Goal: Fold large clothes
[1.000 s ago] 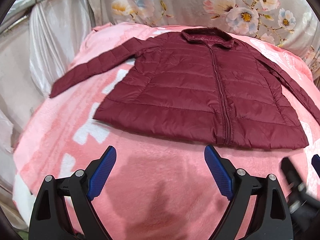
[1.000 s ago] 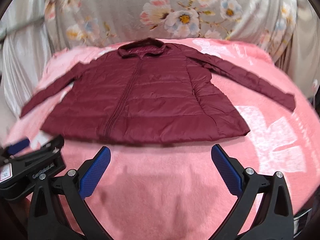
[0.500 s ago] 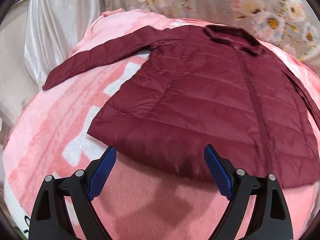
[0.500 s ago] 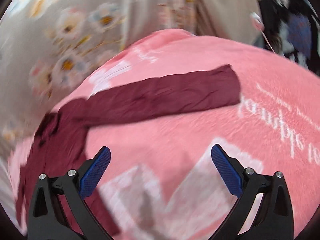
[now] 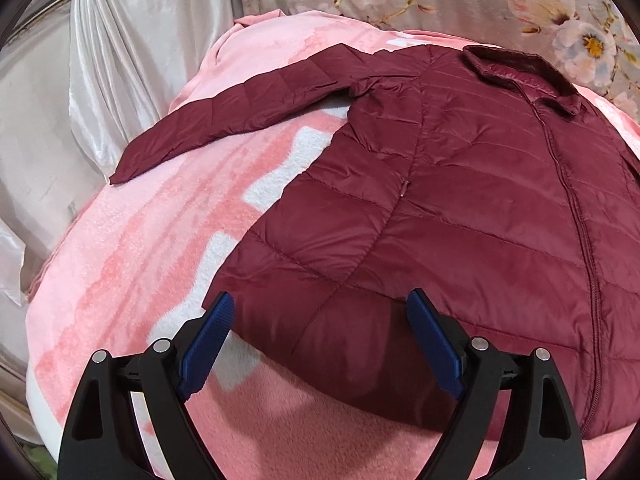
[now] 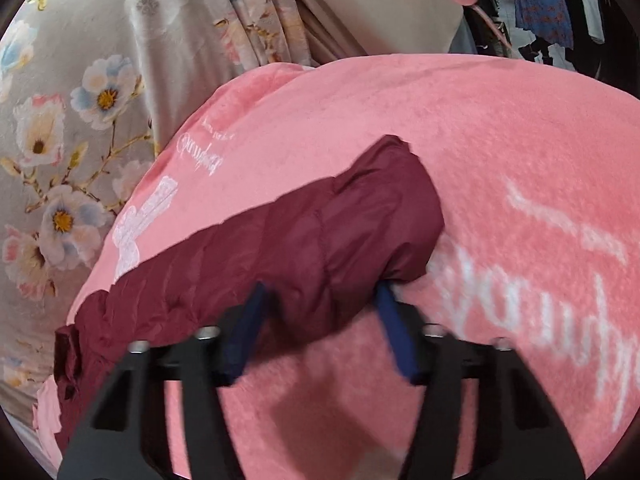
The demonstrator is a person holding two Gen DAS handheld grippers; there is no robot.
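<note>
Lying flat, zipped, on the pink plush blanket (image 5: 132,248): quilted maroon puffer jacket (image 5: 460,216), collar toward 1 o'clock, one sleeve out toward 9 o'clock. Left tongs (image 5: 320,344) wide apart, hovering over the hem corner at 6 o'clock. Right tongs (image 6: 320,320) have just been closing, sleeve cuff (image 6: 372,216) bunched between the blue pads (image 6: 244,332); cannot tell if clamped.

The left tongs (image 5: 318,344) stand wide open, pointing steeply down, their blue pads (image 5: 206,344) set either side of the jacket's (image 5: 460,208) lower left corner near the front edge of the bed (image 5: 132,264), clear of the cloth. The right tongs (image 6: 320,332) have just been closing and now pinch the cuff end of the jacket's sleeve (image 6: 320,240) between their blurred blue pads (image 6: 244,332), cloth bunched in the narrow gap.
</note>
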